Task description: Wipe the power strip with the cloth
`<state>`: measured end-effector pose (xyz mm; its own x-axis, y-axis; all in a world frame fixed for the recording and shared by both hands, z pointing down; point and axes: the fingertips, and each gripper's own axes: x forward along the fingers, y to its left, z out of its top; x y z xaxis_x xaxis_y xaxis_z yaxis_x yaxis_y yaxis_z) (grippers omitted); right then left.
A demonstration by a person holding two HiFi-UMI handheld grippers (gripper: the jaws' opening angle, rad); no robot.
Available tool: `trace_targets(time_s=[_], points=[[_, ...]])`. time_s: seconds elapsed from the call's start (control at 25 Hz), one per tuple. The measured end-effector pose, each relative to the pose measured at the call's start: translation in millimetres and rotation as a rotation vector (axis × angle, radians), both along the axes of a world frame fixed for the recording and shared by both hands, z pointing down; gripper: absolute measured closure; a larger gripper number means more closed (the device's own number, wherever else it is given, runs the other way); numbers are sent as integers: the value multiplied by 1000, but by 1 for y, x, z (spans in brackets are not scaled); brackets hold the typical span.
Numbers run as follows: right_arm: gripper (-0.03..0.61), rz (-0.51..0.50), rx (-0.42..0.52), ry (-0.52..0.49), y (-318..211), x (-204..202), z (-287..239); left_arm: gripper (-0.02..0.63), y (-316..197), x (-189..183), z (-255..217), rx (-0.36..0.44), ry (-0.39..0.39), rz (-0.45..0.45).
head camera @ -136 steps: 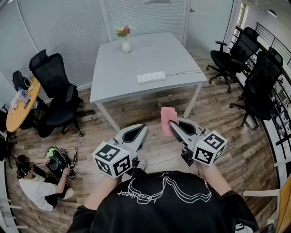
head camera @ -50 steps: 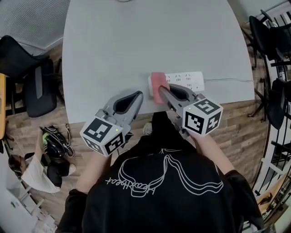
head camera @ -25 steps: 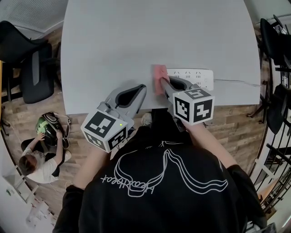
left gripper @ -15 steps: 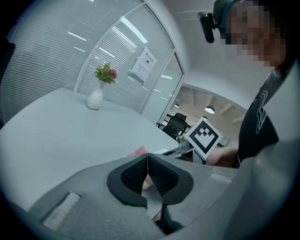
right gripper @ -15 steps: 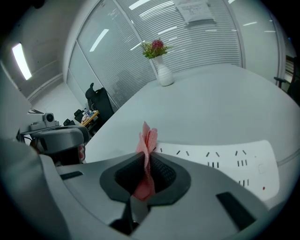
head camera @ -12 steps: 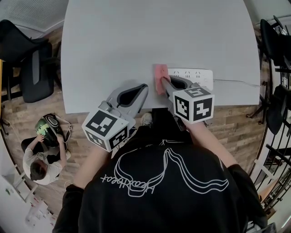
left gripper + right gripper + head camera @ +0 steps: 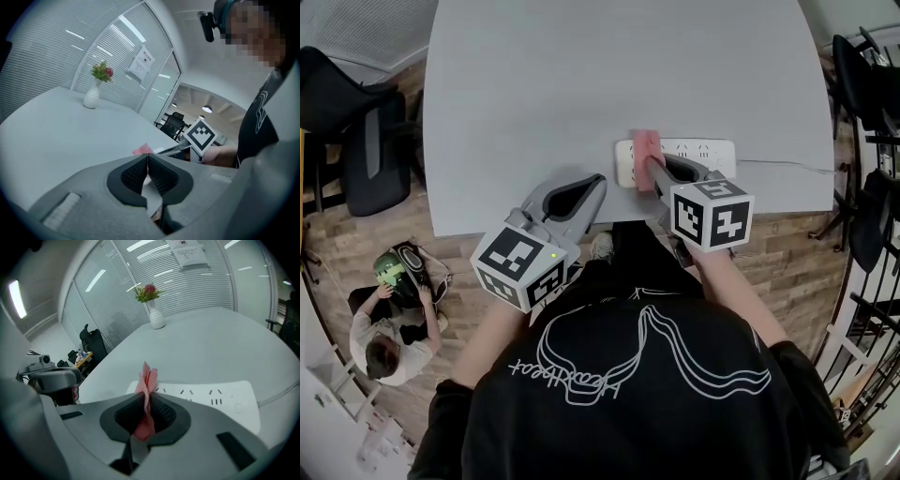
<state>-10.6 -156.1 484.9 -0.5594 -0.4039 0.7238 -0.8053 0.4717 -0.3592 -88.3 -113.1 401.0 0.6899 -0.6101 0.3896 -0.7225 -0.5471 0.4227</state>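
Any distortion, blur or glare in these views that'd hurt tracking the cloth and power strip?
Head view: heavy fisheye, the table edges bow, yet the cloth and power strip are sharp and evenly lit, no glare. Right gripper view: dark vignetted corners, cloth crisp. Left gripper view: same vignette, a mosaic patch top right, cloth small but visible.

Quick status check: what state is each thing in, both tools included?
left tool: shut, empty.
right tool: shut on the cloth.
cloth: bunched, pinched upright, over the left part of the power strip.
power strip: flat on the table, visible sockets empty.
vase: upright, holding flowers.
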Motion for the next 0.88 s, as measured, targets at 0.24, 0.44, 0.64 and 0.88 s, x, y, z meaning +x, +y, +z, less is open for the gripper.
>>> trace_targets(time_s=[0.24, 0.44, 0.64, 0.88], points=[[538, 34, -8, 3, -3, 23, 0, 600, -3, 9, -2, -2, 5, 15], [538, 62, -3, 15, -7, 41, 0, 600, -7, 16, 0, -10, 17, 26], [538, 93, 1, 30, -9, 59, 1, 600, -10, 23, 3, -21, 22, 43], [537, 134, 5, 42, -12, 81, 0, 600, -14, 34, 3, -28, 29, 63]])
